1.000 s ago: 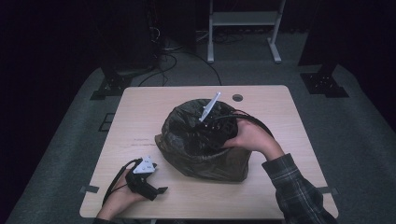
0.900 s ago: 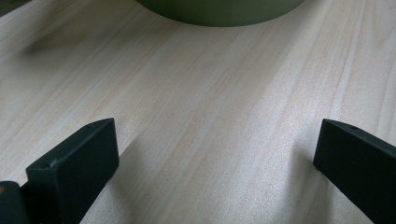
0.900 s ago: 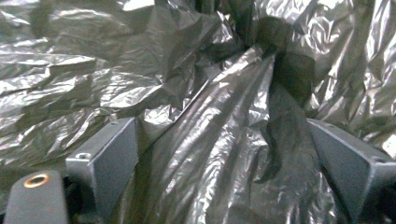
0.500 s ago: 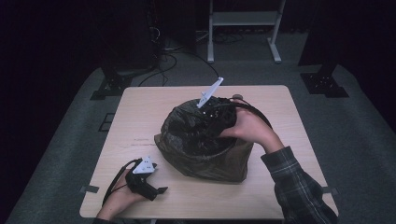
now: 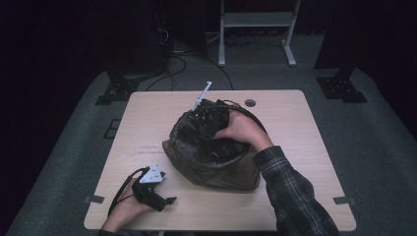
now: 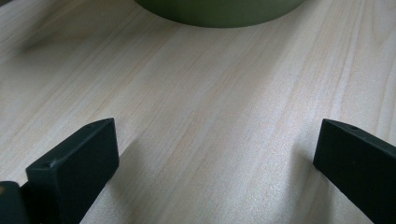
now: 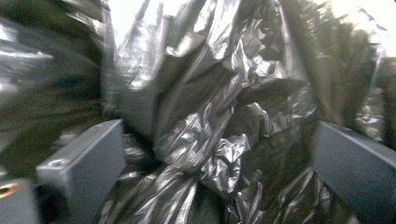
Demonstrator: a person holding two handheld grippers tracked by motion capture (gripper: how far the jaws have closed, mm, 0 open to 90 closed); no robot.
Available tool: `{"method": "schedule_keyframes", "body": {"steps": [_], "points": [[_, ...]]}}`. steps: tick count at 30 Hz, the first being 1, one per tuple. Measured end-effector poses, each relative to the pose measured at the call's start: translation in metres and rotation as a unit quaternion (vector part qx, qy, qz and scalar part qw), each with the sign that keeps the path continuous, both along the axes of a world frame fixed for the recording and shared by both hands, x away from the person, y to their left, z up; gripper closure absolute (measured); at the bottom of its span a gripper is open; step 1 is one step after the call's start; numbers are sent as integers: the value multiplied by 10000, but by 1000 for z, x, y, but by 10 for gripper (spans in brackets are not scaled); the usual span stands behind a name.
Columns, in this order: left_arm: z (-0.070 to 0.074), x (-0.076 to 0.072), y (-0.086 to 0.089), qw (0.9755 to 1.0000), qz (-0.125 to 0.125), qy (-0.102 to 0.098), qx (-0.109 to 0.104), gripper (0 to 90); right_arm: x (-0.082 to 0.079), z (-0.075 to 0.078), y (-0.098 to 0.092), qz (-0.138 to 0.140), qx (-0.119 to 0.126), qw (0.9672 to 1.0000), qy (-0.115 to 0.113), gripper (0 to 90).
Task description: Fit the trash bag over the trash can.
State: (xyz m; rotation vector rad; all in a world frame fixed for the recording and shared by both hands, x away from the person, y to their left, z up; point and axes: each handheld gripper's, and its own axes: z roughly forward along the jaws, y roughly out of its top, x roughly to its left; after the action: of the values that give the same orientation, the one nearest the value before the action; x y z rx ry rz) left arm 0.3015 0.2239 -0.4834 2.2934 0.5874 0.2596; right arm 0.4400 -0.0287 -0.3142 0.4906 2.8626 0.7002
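An olive-green bin lined with a crinkled black plastic bag [image 5: 211,160] lies in the middle of the wooden table [image 5: 295,123]. My right gripper [image 5: 209,117] is at the bag's far rim, held by a hand in a plaid sleeve. In the right gripper view its jaws stand wide open [image 7: 217,140] with the bag's black plastic [image 7: 219,116] bunched between them. My left gripper [image 5: 164,201] rests on the table at the near left. Its jaws are open [image 6: 217,135] over bare wood, and the bin's green wall [image 6: 219,11] lies ahead.
A small round hole cover [image 5: 250,103] sits near the table's far edge. Grey carpet surrounds the table. A white metal stand [image 5: 255,29] and cables [image 5: 172,54] are on the floor beyond it.
My right gripper has moved from the bag's middle toward its far rim and a little left. The left gripper has stayed put.
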Motion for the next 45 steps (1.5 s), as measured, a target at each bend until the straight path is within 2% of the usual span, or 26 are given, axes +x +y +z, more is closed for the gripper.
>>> {"method": "schedule_keyframes", "body": {"steps": [2, 4, 5, 8, 9, 13, 15, 17, 20, 22, 26, 30, 35, 39, 45], "points": [[0, 0, 0, 10000, -1, 0, -1, 0, 1, -4, 2, -11, -28, 10000, 45, 19], [0, 0, 0, 10000, -2, 0, -2, 0, 1, -8, 4, -39, -155, 9998, 100, 19], [0, 0, 0, 10000, 0, 0, -2, 0, 0, -10, 7, -39, -266, 9996, 52, 19], [0, 0, 0, 10000, 2, -1, -1, 0, -1, -12, 10, 1, -271, 9995, 131, 19], [0, 0, 0, 10000, 4, -3, -1, 0, -1, -11, 10, 25, -277, 9996, 82, 19], [0, 0, 0, 10000, -6, 0, 0, 0, -6, 8, 2, 24, 131, 9999, -14, 19], [0, 0, 0, 10000, -7, -1, 2, 0, -11, 22, 0, 86, 408, 9991, -79, 19], [0, 0, 0, 10000, -6, 4, 11, 0, -16, 30, 3, 158, 557, 9982, -123, 19], [0, 0, -1, 10000, 2, 5, 7, 0, -23, 32, 12, 435, 731, 9963, -83, 20], [0, 0, -1, 10000, -3, 7, 7, 0, -28, 25, 22, 663, 717, 9952, 62, 19], [0, 0, -1, 10000, -6, 4, 6, 0, -30, 9, 34, 806, 540, 9951, 176, 19], [0, 0, -1, 10000, -13, 6, 9, 0, -29, -4, 39, 830, 448, 9950, 317, 17], [0, 0, -1, 10000, -12, 3, 5, 0, -29, -17, 45, 837, 137, 9958, 335, 17], [0, 0, -1, 10000, -17, 4, -4, 0, -30, -16, 43, 835, 213, 9959, 280, 17], [0, 0, 0, 10000, -24, -4, -5, 0, -33, 4, 31, 806, 502, 9954, 129, 17]]}}
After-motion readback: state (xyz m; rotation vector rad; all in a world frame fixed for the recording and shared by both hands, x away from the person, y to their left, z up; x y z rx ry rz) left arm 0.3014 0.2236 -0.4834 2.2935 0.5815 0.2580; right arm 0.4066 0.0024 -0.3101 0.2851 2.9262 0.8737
